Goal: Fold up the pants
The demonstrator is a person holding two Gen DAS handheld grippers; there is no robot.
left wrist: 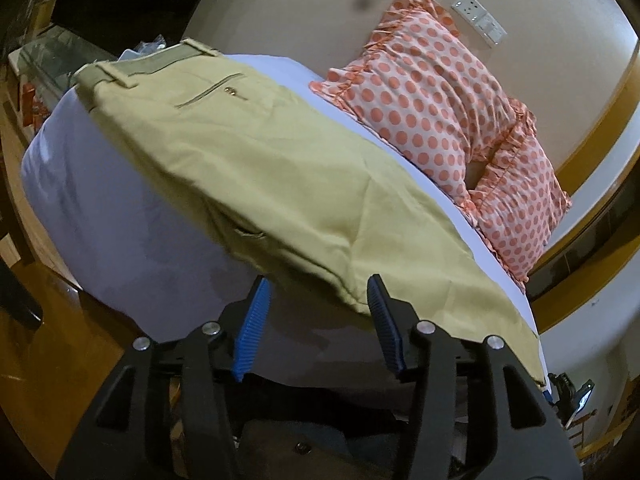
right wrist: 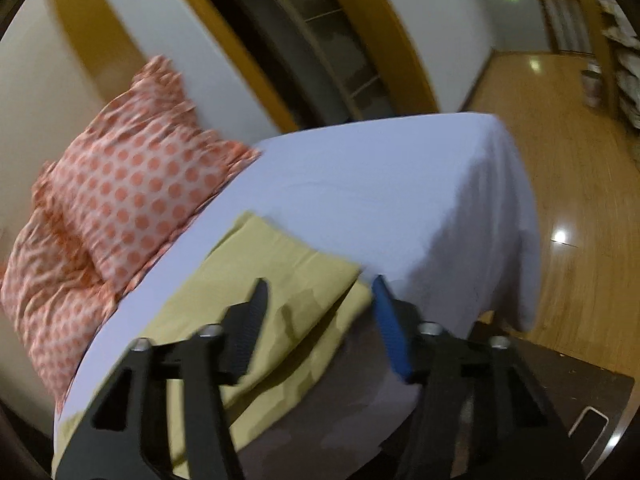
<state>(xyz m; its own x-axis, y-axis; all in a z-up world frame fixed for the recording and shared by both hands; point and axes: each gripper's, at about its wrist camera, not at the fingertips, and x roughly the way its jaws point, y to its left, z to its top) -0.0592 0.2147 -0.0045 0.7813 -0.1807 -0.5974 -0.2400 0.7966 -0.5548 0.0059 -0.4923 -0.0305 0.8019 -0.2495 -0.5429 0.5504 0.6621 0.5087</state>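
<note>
Both jaws released, left view shows pants (left wrist: 256,168) waistband, right view hems

Pants (left wrist: 256,168) on bed (left wrist: 120,220), beside pillows (left wrist: 436,92)

Place: a bedroom in a home.
Bed (right wrist: 400,184): made up with a plain pale sheet.
Pillows (left wrist: 432,92): two, orange polka dots with frills, against the wall.
Wall: cream, with a socket plate (left wrist: 478,18).
Floor (right wrist: 560,152): glossy wood reflecting ceiling lights.
Doorway (right wrist: 320,40): yellow wooden frame.
</note>
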